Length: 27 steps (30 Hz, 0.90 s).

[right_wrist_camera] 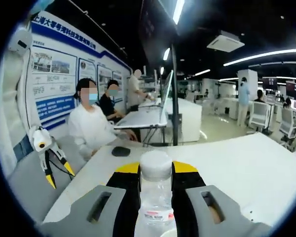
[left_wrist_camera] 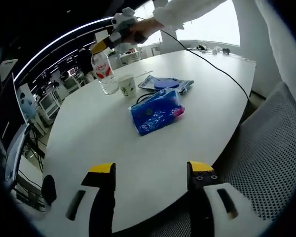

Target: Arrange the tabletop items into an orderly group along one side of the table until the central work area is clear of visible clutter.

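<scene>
Clear plastic water bottle (right_wrist_camera: 155, 190) is clamped at the neck between the right gripper's (right_wrist_camera: 155, 170) jaws, standing on the white table (left_wrist_camera: 98, 133) beside a paper cup (left_wrist_camera: 128, 85). Left gripper (left_wrist_camera: 150, 170) is held open and empty over the near table edge. Blue tissue pack (left_wrist_camera: 156, 111) and blue pouch (left_wrist_camera: 166, 83) lie mid-table. Bottle is best kept upright, lifted clear of the cup, then set down along one table side.
</scene>
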### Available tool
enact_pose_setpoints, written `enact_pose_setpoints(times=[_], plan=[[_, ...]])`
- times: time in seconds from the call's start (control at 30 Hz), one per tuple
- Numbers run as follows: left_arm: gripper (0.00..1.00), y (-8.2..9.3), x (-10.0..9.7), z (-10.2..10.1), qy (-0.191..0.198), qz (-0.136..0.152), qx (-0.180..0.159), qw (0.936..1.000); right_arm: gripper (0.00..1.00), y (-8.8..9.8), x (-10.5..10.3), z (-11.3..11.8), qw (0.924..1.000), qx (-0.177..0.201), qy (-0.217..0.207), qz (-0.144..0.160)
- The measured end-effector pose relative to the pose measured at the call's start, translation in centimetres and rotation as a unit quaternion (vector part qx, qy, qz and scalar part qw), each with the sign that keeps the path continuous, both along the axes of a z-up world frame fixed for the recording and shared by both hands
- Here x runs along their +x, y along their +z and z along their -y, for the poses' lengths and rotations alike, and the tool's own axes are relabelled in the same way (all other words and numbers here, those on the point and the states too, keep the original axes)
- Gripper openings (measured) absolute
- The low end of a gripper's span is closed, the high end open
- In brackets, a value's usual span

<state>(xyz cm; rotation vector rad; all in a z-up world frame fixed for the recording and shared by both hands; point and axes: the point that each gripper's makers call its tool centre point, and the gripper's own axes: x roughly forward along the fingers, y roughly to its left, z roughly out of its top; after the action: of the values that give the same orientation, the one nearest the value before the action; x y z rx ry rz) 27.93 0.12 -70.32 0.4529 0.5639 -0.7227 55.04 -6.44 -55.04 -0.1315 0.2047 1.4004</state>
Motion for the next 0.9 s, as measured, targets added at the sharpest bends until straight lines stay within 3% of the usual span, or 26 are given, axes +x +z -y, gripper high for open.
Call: enact_pose_setpoints(times=[0.2,0.73,0.9], plan=[[0.55,-0.9,-0.3,-0.1,-0.004,-0.017,0.015,0.9997,0.20,-1.4,1.3,0.5,0.9999,0.000,-0.004,-0.010],[0.54,-1.5,-0.5,-0.4,-0.006,-0.030,0.025,0.9992,0.20,-3.6,2.1,0.2,0.9997,0.003,0.021,-0.015],[0.53,-1.6,-0.6,-0.4,-0.006,-0.033,0.026,0.9991,0.20,-4.3,2.0,0.3,0.9995,-0.013,0.029,-0.004]])
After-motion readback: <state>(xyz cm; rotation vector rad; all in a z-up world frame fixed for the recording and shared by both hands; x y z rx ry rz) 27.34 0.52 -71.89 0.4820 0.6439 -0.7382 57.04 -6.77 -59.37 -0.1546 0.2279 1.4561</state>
